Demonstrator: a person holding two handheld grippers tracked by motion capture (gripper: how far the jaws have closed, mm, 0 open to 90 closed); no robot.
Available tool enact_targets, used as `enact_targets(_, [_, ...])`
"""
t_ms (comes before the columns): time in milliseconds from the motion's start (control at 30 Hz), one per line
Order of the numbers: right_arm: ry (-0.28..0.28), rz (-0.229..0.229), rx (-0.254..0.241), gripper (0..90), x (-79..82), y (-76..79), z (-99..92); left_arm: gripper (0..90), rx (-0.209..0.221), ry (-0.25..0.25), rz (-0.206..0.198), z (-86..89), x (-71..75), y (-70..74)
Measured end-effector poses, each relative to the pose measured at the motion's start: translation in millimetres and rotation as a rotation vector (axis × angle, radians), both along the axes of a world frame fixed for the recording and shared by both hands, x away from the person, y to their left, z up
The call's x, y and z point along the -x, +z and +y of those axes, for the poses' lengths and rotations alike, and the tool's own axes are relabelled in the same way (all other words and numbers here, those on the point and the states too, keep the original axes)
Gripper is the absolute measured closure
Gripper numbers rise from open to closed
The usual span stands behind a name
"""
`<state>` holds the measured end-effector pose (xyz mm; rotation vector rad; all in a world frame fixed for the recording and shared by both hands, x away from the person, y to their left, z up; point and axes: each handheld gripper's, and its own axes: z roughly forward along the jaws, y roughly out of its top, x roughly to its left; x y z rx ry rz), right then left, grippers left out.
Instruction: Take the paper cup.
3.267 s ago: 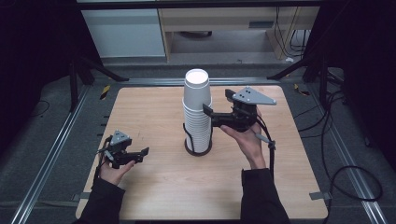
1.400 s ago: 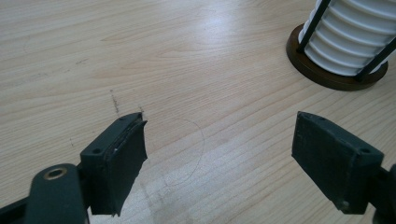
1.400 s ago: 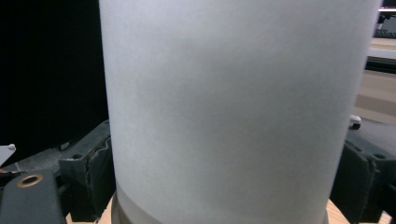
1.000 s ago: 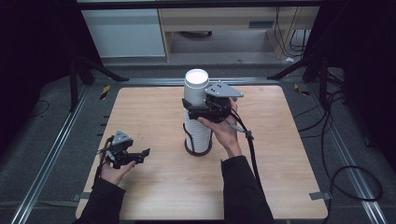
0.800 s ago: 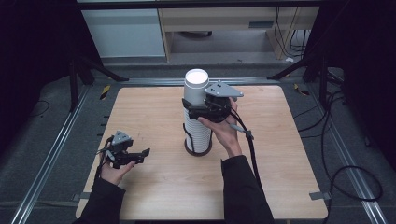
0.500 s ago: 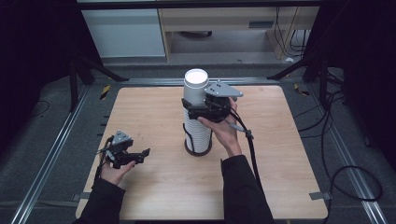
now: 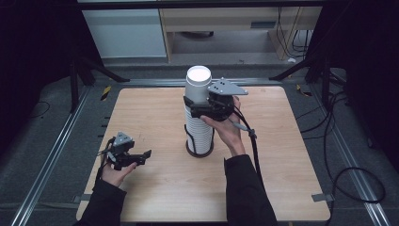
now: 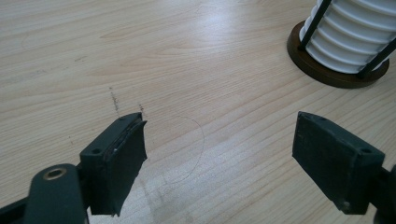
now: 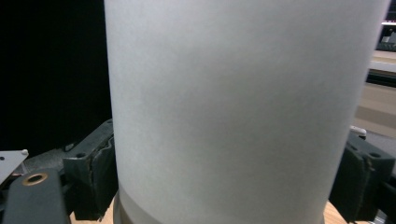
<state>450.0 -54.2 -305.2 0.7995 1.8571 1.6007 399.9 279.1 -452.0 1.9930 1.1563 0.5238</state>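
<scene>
High view, hidden: lower cups of the paper cup stack (image 7: 199,113) partly behind the black wire rods of the cup holder (image 7: 199,149); right gripper (image 7: 197,104) jaw tips hard to make out against the cups; person's arms cut off by the bottom edge.
High view, stack: centre of frame, upright on the wooden table (image 7: 155,197), round brown base at its foot, top cup (image 7: 199,84) open-mouthed and highest.
High view, right gripper: just right of centre, at the upper part of the stack, jaws to either side of the top cup, grey three-cornered plate above, cable trailing down the forearm.
High view, left gripper (image 7: 141,156): lower left of frame, well apart from the stack, low over bare table, jaws pointing right.

Left gripper view, cut off: only the foot of the paper cup stack (image 8: 351,39) and part of the brown base of the cup holder (image 8: 322,72) at upper right, rest beyond the frame edge.
Left gripper view, jaws: spread wide, nothing between them but bare table (image 8: 187,60) with faint pencil marks.

Right gripper view, hidden: top cup (image 9: 233,107) white wall across the middle of frame, rim and bottom out of frame, inner faces of both pads covered by it.
Right gripper view, jaws: one at lower left, one at lower right, set against opposite sides of the cup, touching it and clamped on it.
Right gripper view, background: dark at left, blurred shelf edge at far right.
</scene>
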Motion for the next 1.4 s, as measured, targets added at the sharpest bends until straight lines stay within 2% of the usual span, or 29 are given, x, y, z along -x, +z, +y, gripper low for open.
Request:
enact_targets(400, [0.017, -0.019, -0.016, 13.7, 2.7, 19.9, -2.3, 17.0, 0.006, 0.000, 0.002, 1.0, 0.0, 0.5])
enact_targets(900, [0.015, -0.074, -0.027, 13.9, 11.6, 48.9, -10.1, 16.9, 0.010, -0.002, 0.002, 1.0, 0.3, 1.1])
enact_targets(1067, [0.002, -0.088, -0.032, 13.9, 17.1, 55.1, -20.0, 17.0, 0.012, -0.001, -0.001, 1.4, 0.6, 1.7])
enact_targets(1233, [-0.019, -0.108, -0.033, 13.9, 26.0, 61.9, -37.8, 16.9, 0.011, -0.005, 0.000, 1.3, 0.9, 1.9])
enact_targets(1400, [-0.045, -0.112, -0.035, 13.9, 34.1, 61.8, -55.3, 16.9, 0.013, -0.012, 0.000, 0.8, 1.3, 2.5])
